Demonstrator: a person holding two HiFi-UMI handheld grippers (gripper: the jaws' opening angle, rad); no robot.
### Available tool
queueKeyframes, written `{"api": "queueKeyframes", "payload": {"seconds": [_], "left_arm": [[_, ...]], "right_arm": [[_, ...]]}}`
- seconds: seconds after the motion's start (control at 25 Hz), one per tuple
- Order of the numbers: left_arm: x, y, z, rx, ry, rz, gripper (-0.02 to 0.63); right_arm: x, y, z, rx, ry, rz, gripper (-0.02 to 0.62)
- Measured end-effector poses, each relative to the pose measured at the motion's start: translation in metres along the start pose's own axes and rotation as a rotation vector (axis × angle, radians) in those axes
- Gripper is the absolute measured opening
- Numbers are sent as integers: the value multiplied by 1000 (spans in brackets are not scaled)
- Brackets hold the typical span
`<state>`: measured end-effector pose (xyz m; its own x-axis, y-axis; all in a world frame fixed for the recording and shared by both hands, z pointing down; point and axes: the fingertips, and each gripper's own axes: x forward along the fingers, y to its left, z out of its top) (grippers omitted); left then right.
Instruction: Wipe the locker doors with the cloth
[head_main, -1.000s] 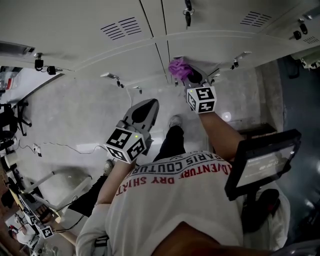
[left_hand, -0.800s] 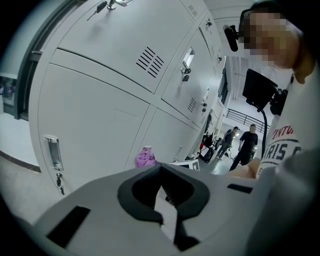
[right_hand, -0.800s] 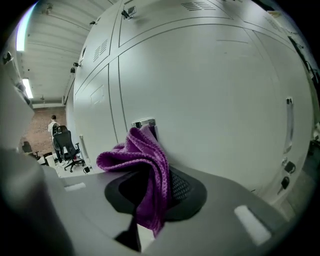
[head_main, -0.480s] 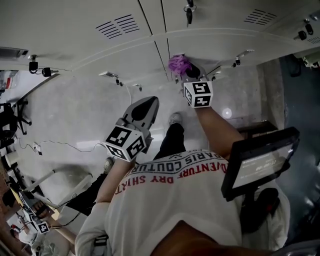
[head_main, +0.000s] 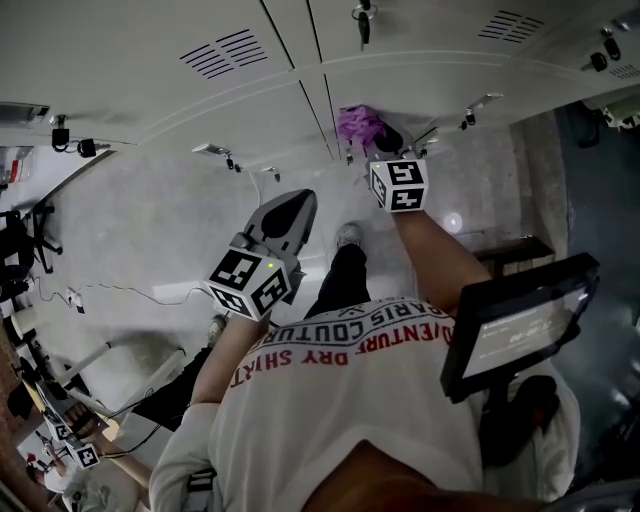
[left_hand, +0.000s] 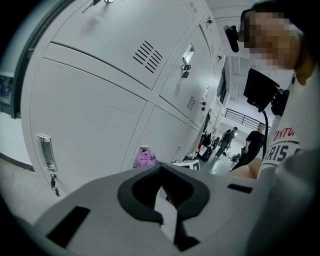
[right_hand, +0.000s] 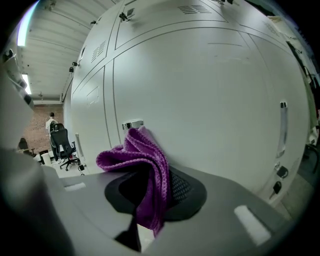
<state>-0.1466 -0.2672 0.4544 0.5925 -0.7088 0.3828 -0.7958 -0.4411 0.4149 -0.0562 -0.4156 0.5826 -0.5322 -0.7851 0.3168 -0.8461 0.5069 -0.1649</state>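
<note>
A purple knitted cloth (right_hand: 145, 167) is bunched between the jaws of my right gripper (right_hand: 150, 197), which is shut on it. The cloth presses against a pale grey locker door (right_hand: 215, 100) just below a metal latch (right_hand: 132, 123). In the head view the cloth (head_main: 358, 124) sits at the door seam, ahead of the right gripper (head_main: 384, 142). My left gripper (head_main: 293, 208) hangs lower and left, away from the lockers, with its jaws shut and nothing in them (left_hand: 167, 200). From the left gripper view the cloth (left_hand: 145, 157) shows against the lower locker door (left_hand: 95, 120).
Locker handles and keys (head_main: 222, 154) stick out from the doors. A monitor on a stand (head_main: 520, 320) is close on my right. The person's shoe (head_main: 348, 237) is on the floor below. An office chair (right_hand: 62, 142) and people (left_hand: 256, 140) are further off.
The right gripper and cloth have shifted slightly along the locker door, a little further up in the head view. The left gripper has barely moved.
</note>
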Motion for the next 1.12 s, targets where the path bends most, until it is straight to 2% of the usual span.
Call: {"api": "queueKeyframes", "payload": {"seconds": [0.24,0.56,0.72,0.84,1.12], "left_arm": [[0,-4,-1,4,5,-5,2],[-7,-6,-3,18,13,-1,2],[-13,-2,-7,14,18,13,2],[-14,-3,-11,12,20,12,2],[-13,-8,-15,17,23,5,2]], "right_arm": [[-12,-40,-3,6,9,-75,64],[-42,-124,-4,54,6,-237,64],[-60,-172,-4,110,-2,-340,64],[-71,-198,-4,192,-17,-397,64],[-74,-204,-5,183,-13,-407,64]]}}
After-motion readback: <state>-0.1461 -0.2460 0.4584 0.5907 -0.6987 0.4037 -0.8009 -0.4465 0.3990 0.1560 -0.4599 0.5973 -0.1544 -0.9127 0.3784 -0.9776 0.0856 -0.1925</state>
